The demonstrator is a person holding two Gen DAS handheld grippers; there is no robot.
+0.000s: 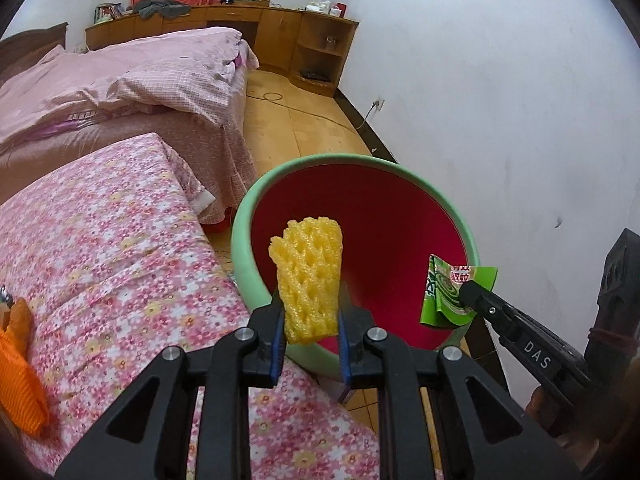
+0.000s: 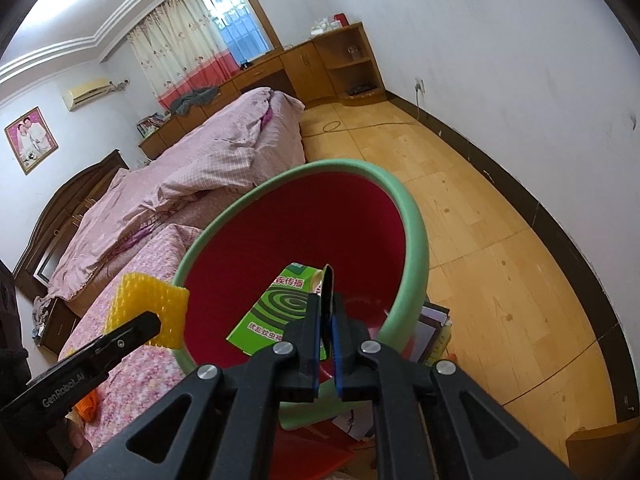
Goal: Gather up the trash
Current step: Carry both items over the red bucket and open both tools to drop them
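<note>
Your left gripper [image 1: 310, 316] clamped on the yellow foam net [image 1: 307, 280], centre frame over the bin [image 1: 240, 240] rim, your right gripper [image 2: 326, 312] pinching the green box [image 2: 276, 308] above the bin's red inside, flowered bed [image 1: 120, 240] lower left.

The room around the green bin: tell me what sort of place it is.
A bedroom in a home, most likely. A bed with a rumpled pink quilt, a curtained window, and a wooden cabinet run along the far wall all point to that.
</note>
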